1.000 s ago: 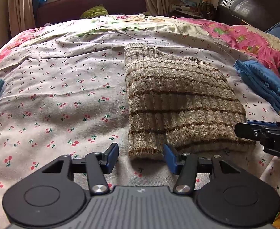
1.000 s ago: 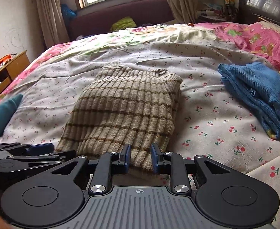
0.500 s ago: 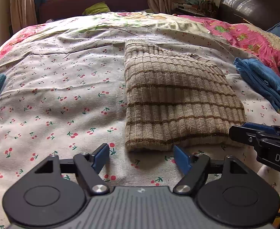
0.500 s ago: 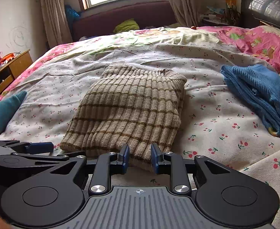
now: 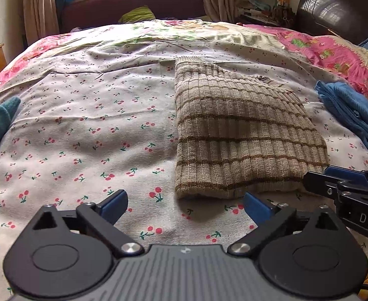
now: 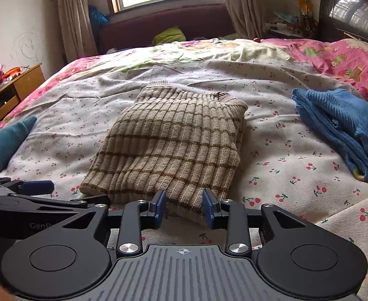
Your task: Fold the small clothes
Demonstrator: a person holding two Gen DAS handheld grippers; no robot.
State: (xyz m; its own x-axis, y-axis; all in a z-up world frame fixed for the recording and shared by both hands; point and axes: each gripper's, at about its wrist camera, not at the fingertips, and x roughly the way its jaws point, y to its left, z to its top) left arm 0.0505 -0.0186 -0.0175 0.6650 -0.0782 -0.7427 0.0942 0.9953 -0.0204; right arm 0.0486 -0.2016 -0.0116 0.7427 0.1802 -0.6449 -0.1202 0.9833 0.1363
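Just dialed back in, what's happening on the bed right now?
A person with two handheld grippers is working on the folded beige ribbed sweater with brown stripes, which lies on the cherry-print bedsheet. The left gripper is wide open, short of the sweater's near edge and holding nothing. The right gripper is open, with the sweater's near hem between its fingers. A folded blue knit garment lies to the right, apart from the sweater.

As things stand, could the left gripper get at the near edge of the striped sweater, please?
Probably yes: the left gripper is open just short of the striped sweater, with only bare bedsheet between. The right gripper straddles the hem further along.
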